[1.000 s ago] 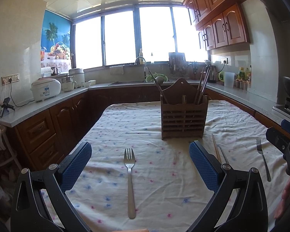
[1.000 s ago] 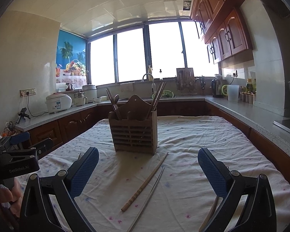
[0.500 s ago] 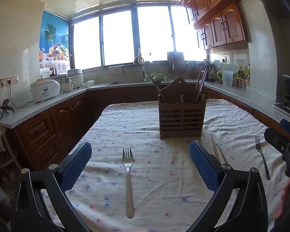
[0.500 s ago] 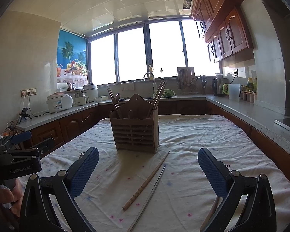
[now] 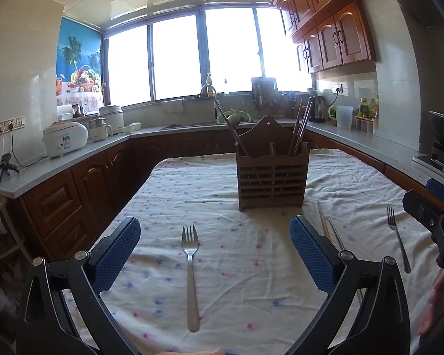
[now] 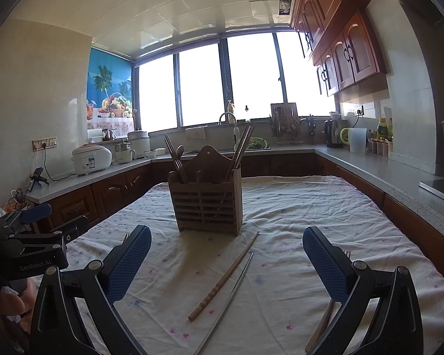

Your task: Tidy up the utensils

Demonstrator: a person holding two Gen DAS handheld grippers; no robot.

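Observation:
A wooden utensil holder (image 5: 271,177) (image 6: 206,198) stands mid-table with chopsticks and a spoon in it. My left gripper (image 5: 214,254) is open and empty above a steel fork (image 5: 191,269) that lies between its fingers. A second fork (image 5: 397,238) lies at the right, next to my right gripper. My right gripper (image 6: 226,261) is open and empty above a wooden chopstick (image 6: 225,275) and a metal chopstick (image 6: 231,298). Both chopsticks also show in the left wrist view (image 5: 322,220), partly hidden by my finger. The second fork's tines (image 6: 347,253) peek past my right finger.
The table wears a white dotted cloth (image 5: 216,195). Wooden cabinets and grey counters (image 5: 59,162) run around the room with a rice cooker (image 5: 65,140), a sink (image 6: 231,145) and a kettle (image 6: 333,134). A stove (image 5: 441,159) is at the right.
The left gripper has drifted slightly back and up, so the fork and holder sit a little lower in view. The right gripper has barely moved. Both stay open.

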